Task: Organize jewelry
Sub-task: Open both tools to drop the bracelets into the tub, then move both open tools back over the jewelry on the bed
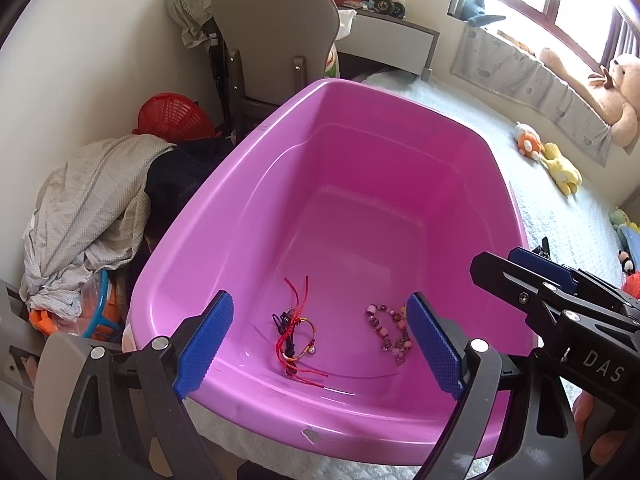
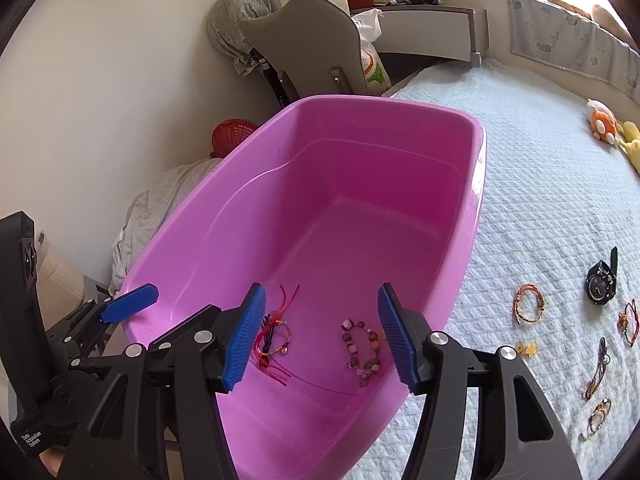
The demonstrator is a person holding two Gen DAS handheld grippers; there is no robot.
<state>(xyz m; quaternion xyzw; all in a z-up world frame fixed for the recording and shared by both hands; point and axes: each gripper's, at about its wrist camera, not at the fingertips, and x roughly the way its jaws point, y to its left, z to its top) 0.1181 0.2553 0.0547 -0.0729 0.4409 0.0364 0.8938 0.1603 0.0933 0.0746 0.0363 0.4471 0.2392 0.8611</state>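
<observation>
A pink plastic tub (image 1: 224, 184) (image 2: 478, 208) sits on the bed's edge. On its floor lie a red string bracelet (image 1: 298, 334) (image 2: 274, 338) and a pink beaded bracelet (image 1: 390, 330) (image 2: 362, 350). My left gripper (image 1: 320, 344) is open and empty above the tub's near end. My right gripper (image 2: 320, 336) is open and empty over the same spot. On the white bedspread to the right lie a gold bangle (image 2: 528, 304), a black watch (image 2: 602, 282), a red cord bracelet (image 2: 628, 322), a small yellow charm (image 2: 527, 349) and two more bracelets (image 2: 598, 372) (image 2: 598, 418).
A grey chair (image 1: 276, 40) stands behind the tub. Piled clothes (image 1: 92, 216) and a red basket (image 1: 174, 118) lie left of the tub on the floor side. Plush toys (image 1: 560, 168) sit on the bed by the window. The right gripper's body (image 1: 560, 304) shows in the left view.
</observation>
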